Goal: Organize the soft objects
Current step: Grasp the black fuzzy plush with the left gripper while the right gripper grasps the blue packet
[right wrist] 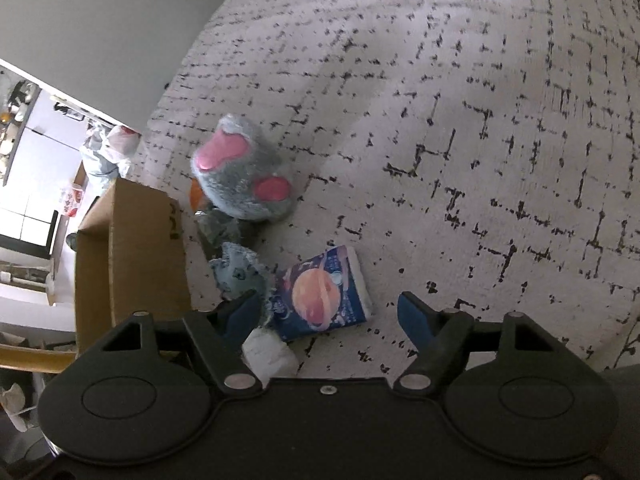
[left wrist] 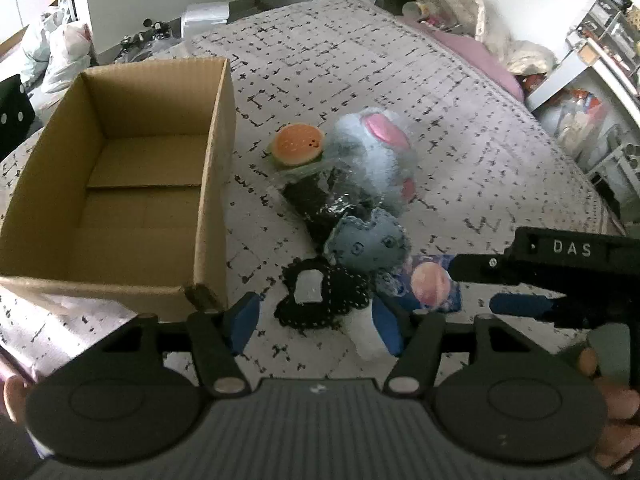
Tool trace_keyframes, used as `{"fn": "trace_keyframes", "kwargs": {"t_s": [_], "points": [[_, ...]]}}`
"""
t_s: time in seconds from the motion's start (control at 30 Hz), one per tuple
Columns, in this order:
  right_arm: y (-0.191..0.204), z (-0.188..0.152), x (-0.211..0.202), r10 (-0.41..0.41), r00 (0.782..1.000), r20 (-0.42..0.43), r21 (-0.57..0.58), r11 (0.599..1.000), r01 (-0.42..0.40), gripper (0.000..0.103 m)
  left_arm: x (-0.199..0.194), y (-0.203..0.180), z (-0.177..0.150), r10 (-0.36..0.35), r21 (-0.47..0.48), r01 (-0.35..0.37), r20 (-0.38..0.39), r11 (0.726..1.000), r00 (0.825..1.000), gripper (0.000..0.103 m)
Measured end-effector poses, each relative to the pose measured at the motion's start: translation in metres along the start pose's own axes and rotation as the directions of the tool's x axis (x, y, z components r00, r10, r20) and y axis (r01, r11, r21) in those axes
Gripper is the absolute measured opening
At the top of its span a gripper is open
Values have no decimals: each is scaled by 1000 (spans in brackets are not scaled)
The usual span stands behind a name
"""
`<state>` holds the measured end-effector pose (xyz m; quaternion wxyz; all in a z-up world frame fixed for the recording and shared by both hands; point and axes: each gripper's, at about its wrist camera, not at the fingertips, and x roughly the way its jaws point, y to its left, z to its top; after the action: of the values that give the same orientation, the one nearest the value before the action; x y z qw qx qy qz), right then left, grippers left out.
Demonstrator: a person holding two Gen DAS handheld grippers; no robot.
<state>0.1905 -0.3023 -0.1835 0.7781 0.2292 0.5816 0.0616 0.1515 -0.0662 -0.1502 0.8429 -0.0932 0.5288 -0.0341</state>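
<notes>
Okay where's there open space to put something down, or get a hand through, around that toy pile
Free: inside the box, nothing in it, and the wide bedspread right of the paw plush and tissue pack. Crowded: the strip between box wall and toys, with the scrunchie and blue doll close together.

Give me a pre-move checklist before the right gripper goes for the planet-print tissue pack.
1. Right gripper open: ok, jaws spread wide.
2. Blue planet-print tissue pack between the fingers: ok, though nearer the left finger.
3. Pack free of neighbours: not ok, the small blue-grey plush face and a white soft item touch it.
4. Open brown cardboard box has room: ok, nothing visible inside.
5. Left gripper out of the way: cannot tell, it sits open over the black lace item close by.
</notes>
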Motion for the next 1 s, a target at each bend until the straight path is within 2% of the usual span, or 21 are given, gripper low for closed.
{"fn": "trace_keyframes", "kwargs": {"t_s": [0.47, 0.63, 0.7, 0.77, 0.83, 0.87, 0.9, 0.93, 1.0], "points": [[-12, 12, 30, 7, 998, -58, 43, 999, -4, 76, 49, -12, 4, 65, 10, -64, -63, 998, 996, 58], [-6, 13, 37, -9, 999, -54, -24, 1000, 8, 76, 61, -4, 1, 83, -57, -89, -92, 994, 992, 58], [-3, 13, 38, -17, 999, -49, -63, 998, 14, 75, 63, -3, -1, 89, -75, -96, -89, 993, 992, 50], [-1, 13, 39, -30, 999, -41, -98, 995, 26, 71, 63, -2, -1, 88, -99, -97, -86, 990, 992, 45], [1, 14, 39, -42, 999, -30, -128, 991, 38, 59, 61, -2, -2, 84, -113, -92, -76, 989, 994, 36], [1, 13, 38, -35, 999, -26, -140, 990, 32, 53, 59, -2, -2, 82, -120, -90, -69, 989, 994, 34], [-1, 13, 38, -10, 999, -31, -147, 989, 5, 39, 58, -2, -3, 79, -126, -87, -65, 988, 995, 31], [-2, 13, 38, 13, 999, -46, -145, 989, -19, 36, 55, 0, -3, 74, -134, -81, -60, 988, 995, 26], [-5, 12, 37, 35, 998, -48, -130, 991, -41, 29, 50, 2, -5, 65, -148, -71, -43, 986, 997, 26]]}}
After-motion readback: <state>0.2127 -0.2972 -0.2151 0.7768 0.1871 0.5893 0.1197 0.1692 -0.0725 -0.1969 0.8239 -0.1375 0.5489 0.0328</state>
